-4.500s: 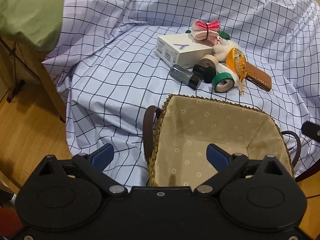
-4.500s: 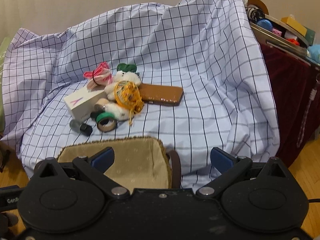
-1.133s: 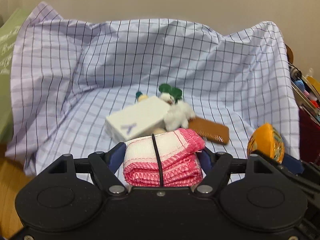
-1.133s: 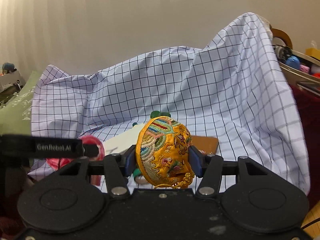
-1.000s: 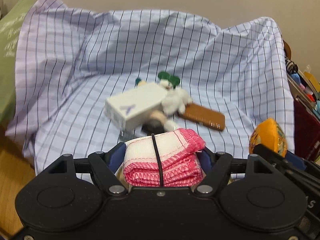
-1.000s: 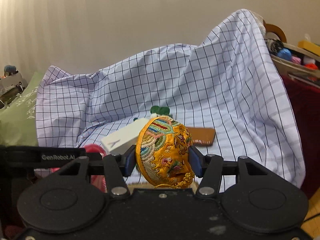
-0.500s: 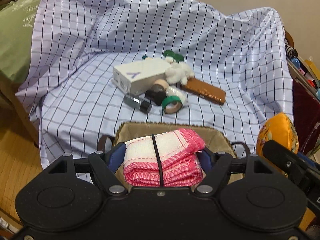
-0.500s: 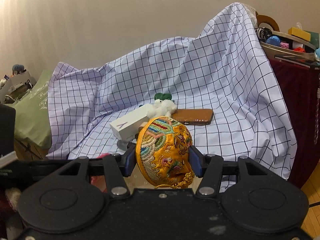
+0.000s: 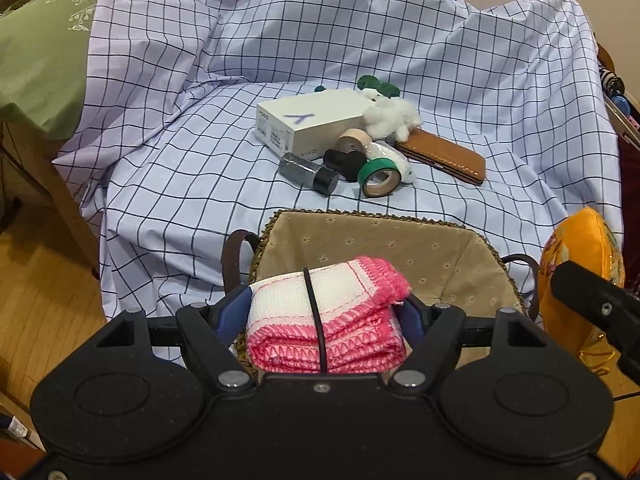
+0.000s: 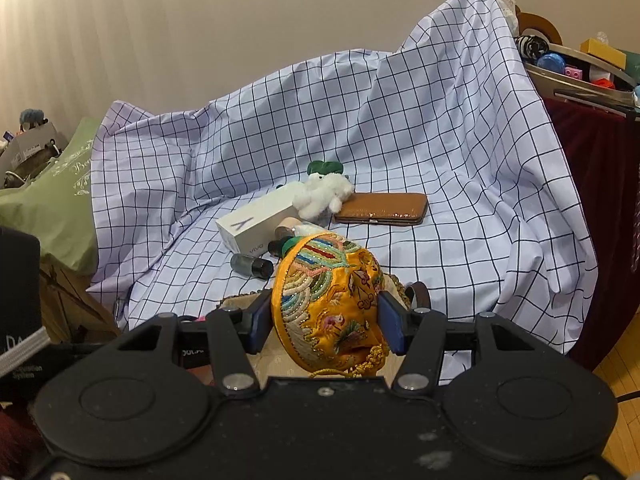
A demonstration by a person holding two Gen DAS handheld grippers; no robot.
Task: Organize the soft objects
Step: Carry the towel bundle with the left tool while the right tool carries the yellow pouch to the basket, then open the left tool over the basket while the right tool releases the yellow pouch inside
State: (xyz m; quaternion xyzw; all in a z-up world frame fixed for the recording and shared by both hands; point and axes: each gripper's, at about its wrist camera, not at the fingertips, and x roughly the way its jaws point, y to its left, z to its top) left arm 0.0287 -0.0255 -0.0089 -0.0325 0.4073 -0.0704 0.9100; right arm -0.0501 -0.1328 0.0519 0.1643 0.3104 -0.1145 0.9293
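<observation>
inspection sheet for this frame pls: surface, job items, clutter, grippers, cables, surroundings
Surface: checked sheet, rumpled.
Job's things: folded pink towel over lined basket; embroidered yellow pouch; white plush toy on sheet.
Clutter: white box, dark bottle, green tape roll, brown case.
Grippers: left gripper shut on towel; right gripper shut on pouch.
Cables: nothing seen.
Surroundings: green bag, wood floor, shelf of toys.

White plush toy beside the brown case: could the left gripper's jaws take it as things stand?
Probably not yet: the left gripper is shut on the folded pink-and-white cloth, though nothing covers the white plush toy.
</observation>
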